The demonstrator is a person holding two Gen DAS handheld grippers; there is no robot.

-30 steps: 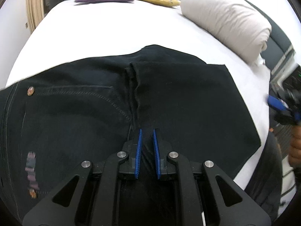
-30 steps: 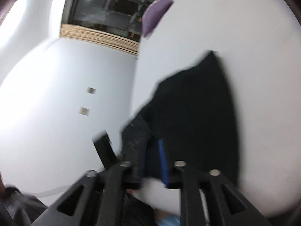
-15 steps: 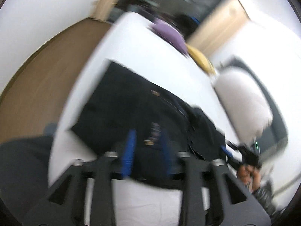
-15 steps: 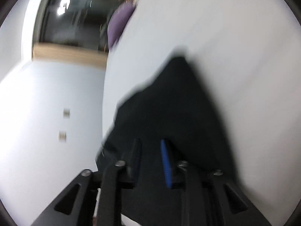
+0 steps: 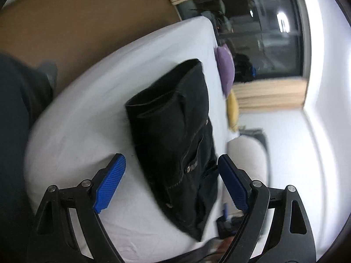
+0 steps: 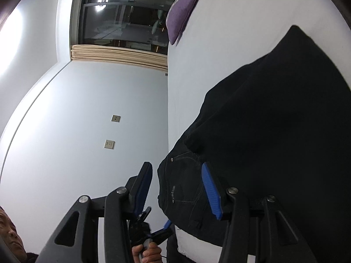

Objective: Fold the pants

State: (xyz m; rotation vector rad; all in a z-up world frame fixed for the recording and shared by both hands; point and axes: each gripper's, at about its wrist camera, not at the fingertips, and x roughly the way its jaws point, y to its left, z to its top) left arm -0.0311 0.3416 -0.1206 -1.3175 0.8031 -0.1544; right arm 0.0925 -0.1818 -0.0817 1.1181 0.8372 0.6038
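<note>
My left gripper (image 5: 171,175) and right gripper (image 6: 177,186) have just been opening, empty, over folded black denim jeans (image 5: 175,135) at centre frame on the white bed (image 5: 98,120).

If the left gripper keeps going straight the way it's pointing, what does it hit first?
Most likely the folded black pants on the white bed. The left gripper is open, and the pants lie dead ahead between its fingers, though depth is uncertain.

No text, label, brand or number can be read anywhere here.
</note>
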